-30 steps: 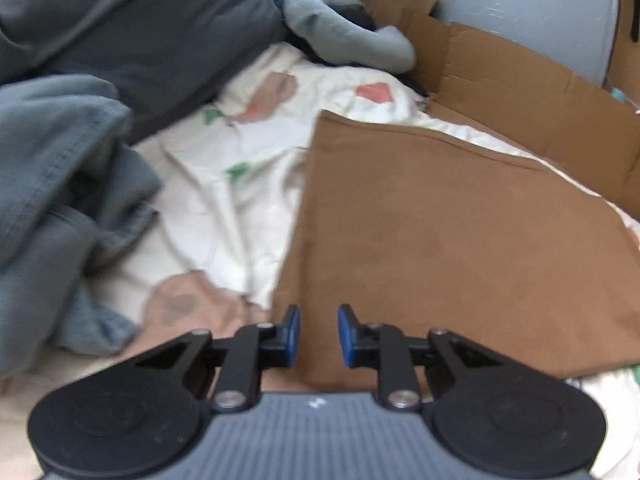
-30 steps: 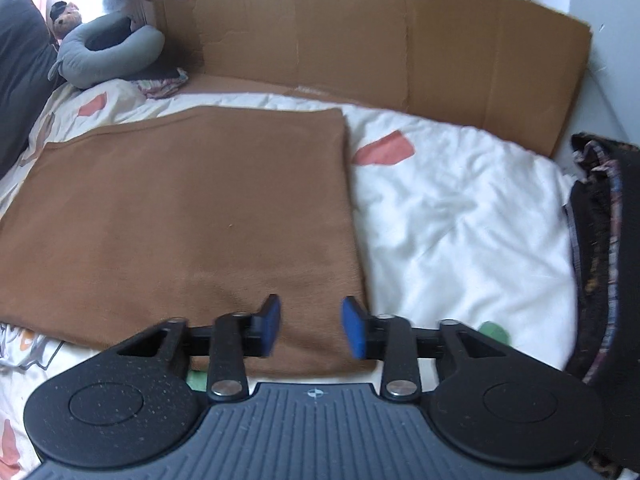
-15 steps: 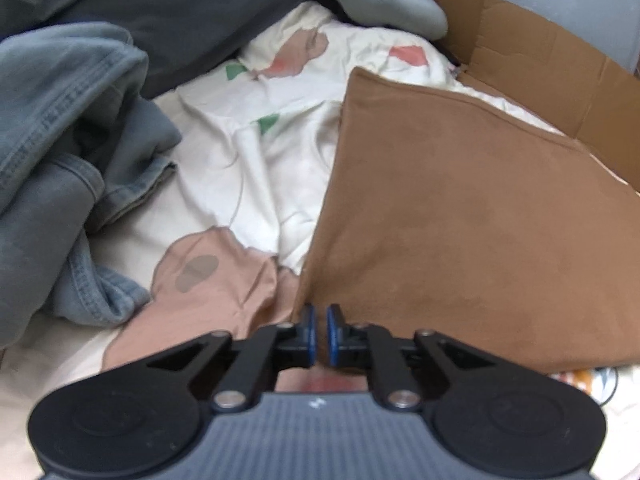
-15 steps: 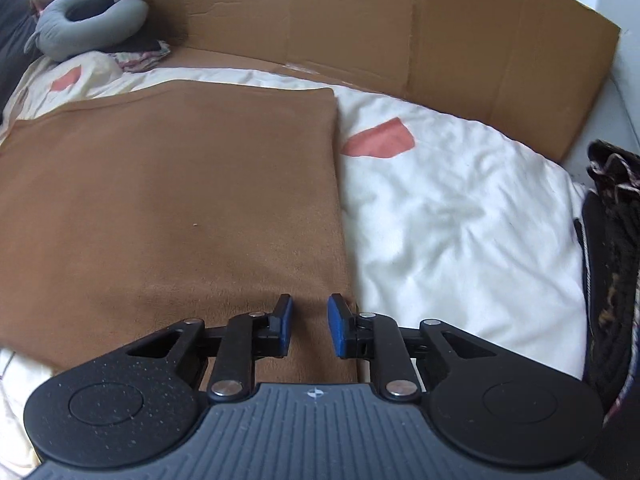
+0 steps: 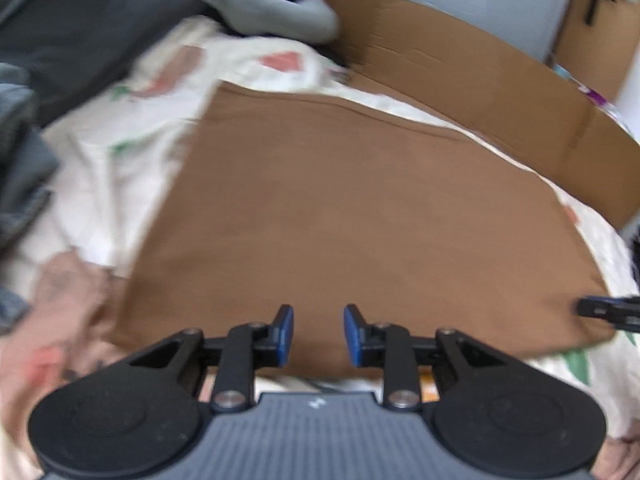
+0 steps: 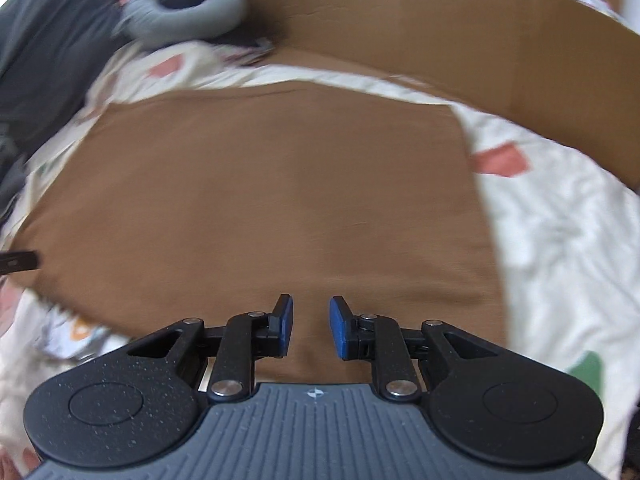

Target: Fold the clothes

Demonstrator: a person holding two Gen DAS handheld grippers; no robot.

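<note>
A brown cloth (image 5: 360, 216) lies flat on the bed (image 6: 560, 220). Left claw (image 5: 318, 334), just reopened, and right claw (image 6: 311, 326) hover released over its near edge; next, likely pinch that edge to fold

Each gripper, the left gripper (image 5: 318, 336) and the right gripper (image 6: 311, 327), has a ribbed grey body flanked by two round black discs. Black linkage arms with silver screws carry fingers (image 6: 285, 322) faced with blue pads.
</note>
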